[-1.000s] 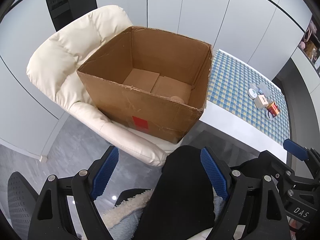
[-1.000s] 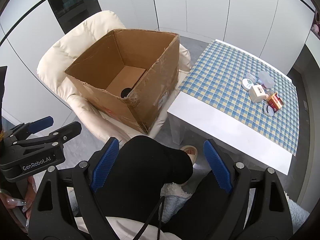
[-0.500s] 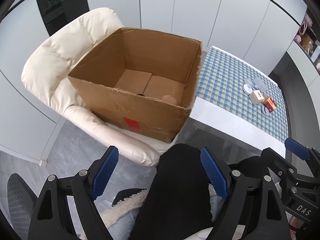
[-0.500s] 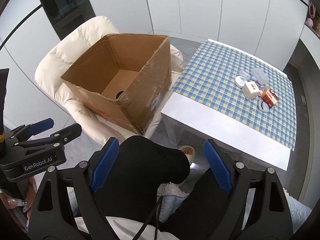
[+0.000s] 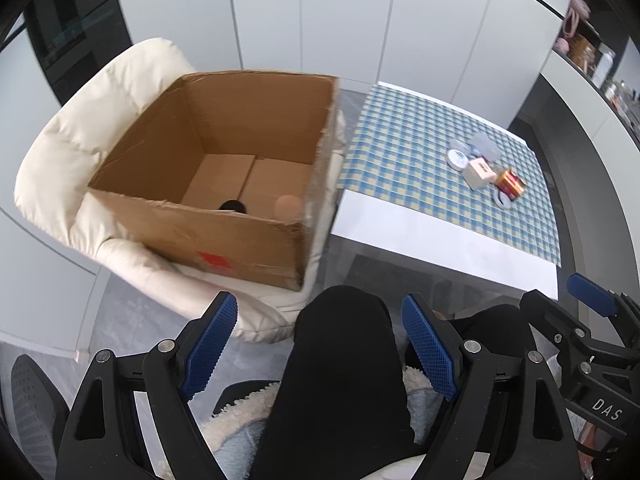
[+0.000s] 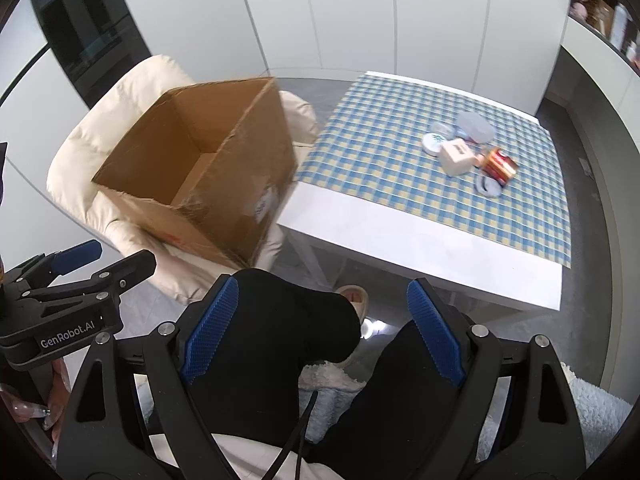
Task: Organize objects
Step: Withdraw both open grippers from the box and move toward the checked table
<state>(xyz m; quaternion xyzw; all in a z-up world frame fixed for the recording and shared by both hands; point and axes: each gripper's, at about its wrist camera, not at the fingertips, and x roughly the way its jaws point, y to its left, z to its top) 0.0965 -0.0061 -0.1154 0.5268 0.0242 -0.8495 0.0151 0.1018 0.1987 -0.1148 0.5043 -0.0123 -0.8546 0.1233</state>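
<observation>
Open cardboard box [image 5: 224,184] on cream chair [image 5: 80,148], checked table [image 5: 440,168]

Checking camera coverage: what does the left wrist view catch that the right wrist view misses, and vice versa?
Left wrist only: the cardboard box floor, with a round peach-coloured item and a dark round item inside, plus the red mark on the box's front.

Right wrist only: a slippered foot under the table, and the box's label-bearing side.

Both: the box on the cream chair, the checked tablecloth with its cluster of small items, and open, empty tongs, left and right.
</observation>
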